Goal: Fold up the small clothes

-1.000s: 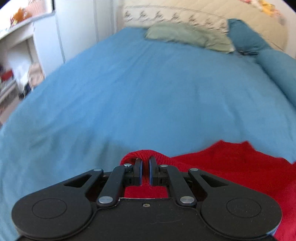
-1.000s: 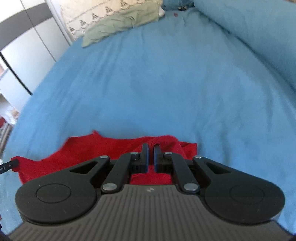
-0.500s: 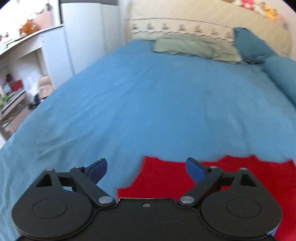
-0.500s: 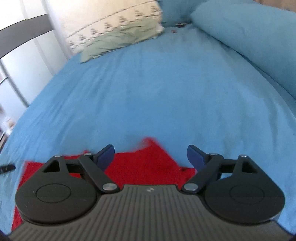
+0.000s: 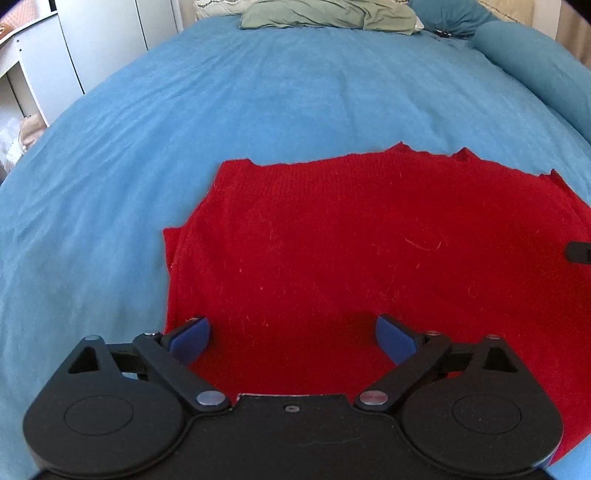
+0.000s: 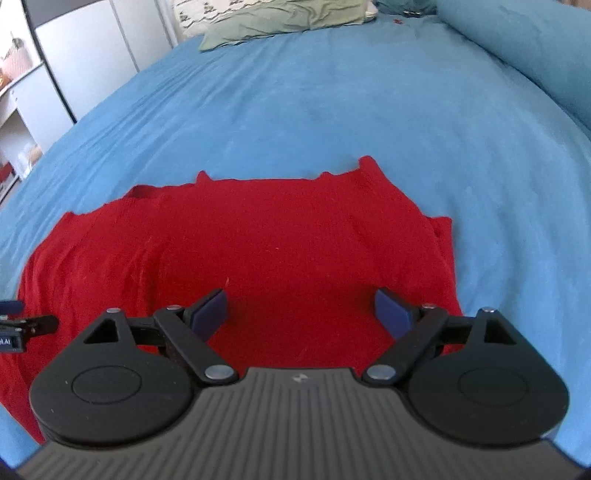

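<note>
A red knitted garment [image 5: 351, 240] lies spread flat on the blue bed cover [image 5: 258, 92]. My left gripper [image 5: 291, 328] hovers over its near left part, jaws wide and still opening, only flat cloth below them and nothing pinched. My right gripper [image 6: 299, 304] is open over the near right part of the same red garment [image 6: 277, 229], its blue pads [image 6: 210, 306] apart from the cloth. A tip of the right gripper [image 5: 580, 251] shows at the edge of the left wrist view. The left gripper [image 6: 22, 325] shows at the left edge of the right wrist view.
A green pillow [image 5: 325, 14] and a patterned cream pillow [image 6: 192, 11] lie at the head of the bed. A long blue bolster [image 5: 535, 62] runs along the right side. White cupboards [image 5: 110, 37] and shelves [image 6: 14, 92] stand past the left bed edge.
Both grippers were shut on bunched red cloth, then opened wide and let it go. The garment now lies flat, and both grippers have sunk closer over it.
</note>
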`<control>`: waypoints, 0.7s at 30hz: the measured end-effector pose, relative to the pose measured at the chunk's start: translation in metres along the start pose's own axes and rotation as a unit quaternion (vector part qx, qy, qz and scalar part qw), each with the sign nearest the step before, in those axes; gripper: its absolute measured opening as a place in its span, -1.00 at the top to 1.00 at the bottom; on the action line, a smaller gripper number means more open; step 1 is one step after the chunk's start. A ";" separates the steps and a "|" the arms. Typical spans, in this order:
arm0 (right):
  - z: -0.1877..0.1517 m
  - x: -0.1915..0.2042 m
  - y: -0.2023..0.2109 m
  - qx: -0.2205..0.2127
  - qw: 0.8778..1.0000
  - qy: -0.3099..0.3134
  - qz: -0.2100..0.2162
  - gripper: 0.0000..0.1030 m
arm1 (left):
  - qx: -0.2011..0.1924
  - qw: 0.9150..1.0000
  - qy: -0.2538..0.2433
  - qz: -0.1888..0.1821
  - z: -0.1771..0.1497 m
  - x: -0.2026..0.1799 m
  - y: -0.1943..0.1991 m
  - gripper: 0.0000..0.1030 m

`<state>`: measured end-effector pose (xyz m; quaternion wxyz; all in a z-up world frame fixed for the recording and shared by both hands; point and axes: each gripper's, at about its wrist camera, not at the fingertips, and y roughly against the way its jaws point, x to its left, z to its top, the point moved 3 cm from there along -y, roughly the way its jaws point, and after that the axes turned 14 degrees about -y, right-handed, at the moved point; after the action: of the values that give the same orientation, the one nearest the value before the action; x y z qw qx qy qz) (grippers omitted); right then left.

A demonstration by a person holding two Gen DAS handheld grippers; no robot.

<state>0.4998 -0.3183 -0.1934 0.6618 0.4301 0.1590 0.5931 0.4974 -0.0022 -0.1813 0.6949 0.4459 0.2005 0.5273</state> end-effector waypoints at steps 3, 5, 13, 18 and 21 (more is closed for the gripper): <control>0.018 0.005 0.020 -0.015 1.000 -0.002 0.016 -0.98 | -0.006 1.000 -0.007 0.020 0.011 -0.001 0.023 -0.90; 0.026 0.005 0.052 -0.040 0.999 0.009 0.014 -0.99 | -0.011 0.999 -0.007 0.032 0.023 -0.003 0.051 -0.91; 0.002 -0.028 0.139 -0.013 0.999 -0.009 -0.039 -1.00 | -0.022 1.000 -0.005 0.000 0.030 -0.046 0.117 -1.00; -0.038 -0.065 0.133 0.027 0.997 -0.047 -0.046 -0.97 | 0.001 1.000 -0.009 -0.027 0.011 -0.080 0.101 -1.00; -0.047 -0.085 0.114 0.028 0.998 -0.046 -0.015 -0.97 | 0.005 0.999 -0.016 -0.032 0.005 -0.092 0.087 -1.00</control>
<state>0.3707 -0.3868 -0.1594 0.6649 0.4727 0.1518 0.5581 0.4192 -0.0844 -0.1237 0.7121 0.4515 0.2060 0.4967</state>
